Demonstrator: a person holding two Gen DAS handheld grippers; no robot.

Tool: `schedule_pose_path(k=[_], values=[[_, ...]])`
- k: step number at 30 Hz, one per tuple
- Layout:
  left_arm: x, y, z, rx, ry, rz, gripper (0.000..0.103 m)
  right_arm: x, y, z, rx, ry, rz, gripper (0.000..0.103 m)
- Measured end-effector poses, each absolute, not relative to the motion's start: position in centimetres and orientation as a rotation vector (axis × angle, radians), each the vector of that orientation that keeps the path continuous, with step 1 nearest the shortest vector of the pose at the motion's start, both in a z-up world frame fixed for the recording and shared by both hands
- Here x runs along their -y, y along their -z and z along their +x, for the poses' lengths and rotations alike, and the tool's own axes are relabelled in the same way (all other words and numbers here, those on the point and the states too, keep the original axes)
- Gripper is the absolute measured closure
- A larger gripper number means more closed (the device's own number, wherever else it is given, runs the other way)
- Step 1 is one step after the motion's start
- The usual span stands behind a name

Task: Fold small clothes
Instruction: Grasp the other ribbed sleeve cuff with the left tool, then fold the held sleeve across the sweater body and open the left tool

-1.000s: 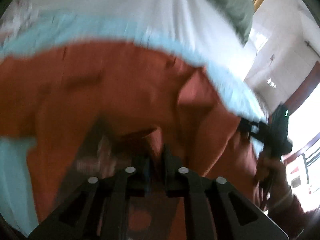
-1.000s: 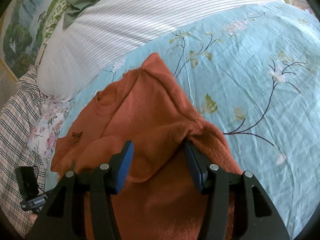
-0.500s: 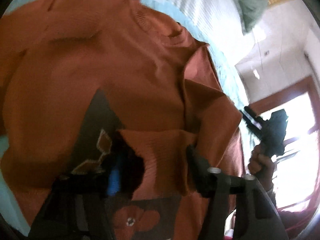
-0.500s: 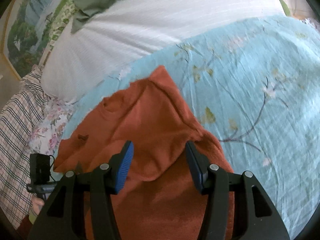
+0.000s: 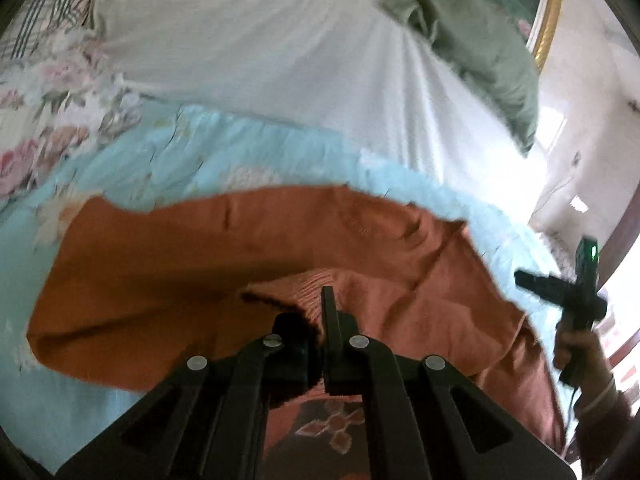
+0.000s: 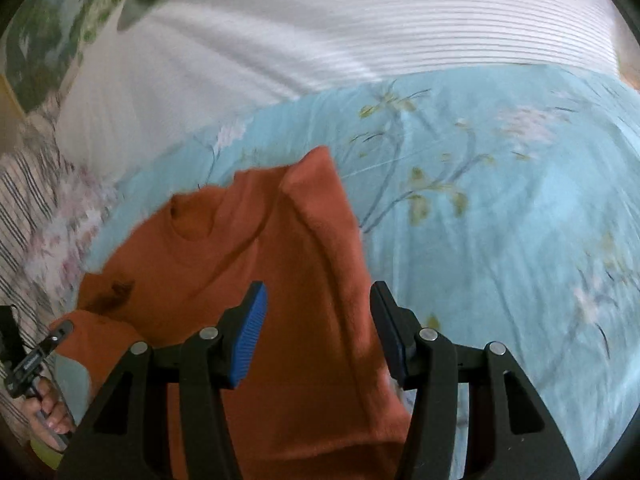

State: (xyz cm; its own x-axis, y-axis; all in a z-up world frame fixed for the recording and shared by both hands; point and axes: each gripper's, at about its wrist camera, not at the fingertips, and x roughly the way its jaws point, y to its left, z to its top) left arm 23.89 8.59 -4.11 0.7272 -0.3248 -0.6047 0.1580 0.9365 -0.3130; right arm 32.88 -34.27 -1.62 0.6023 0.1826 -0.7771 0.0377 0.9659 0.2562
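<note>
Sweater (image 6: 256, 264): rust knit, soft, light, limp; spread on bed (image 6: 500, 220). Left hand-held gripper (image 5: 316, 320) clamped on ribbed edge, 6 o'clock. Right hand-held gripper (image 6: 318, 332) wide apart, empty. Best grip: hems, cuffs.

sweater (image 6: 280, 280): rust orange | bedsheet (image 6: 500, 240): light blue, floral | pillow (image 6: 320, 40): white, striped
</note>
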Motion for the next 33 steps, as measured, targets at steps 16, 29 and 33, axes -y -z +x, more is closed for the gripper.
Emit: schedule_pose_path(k=[16, 29, 33], values=[[-7.3, 4.0, 22.2, -0.655, 0.36, -0.259, 0.1, 41.6, 1.7, 33.0, -0.824, 0.08, 0.435, 0.101], [-7.1, 8.7, 26.3, -0.836, 0.314, -0.249, 0.097, 38.1, 1.2, 33.9, -0.886, 0.033, 0.256, 0.035], [-5.9, 8.6, 27.1, -0.853, 0.304, -0.173, 0.097, 36.1, 3.8, 36.2, -1.012, 0.074, 0.158, 0.06]])
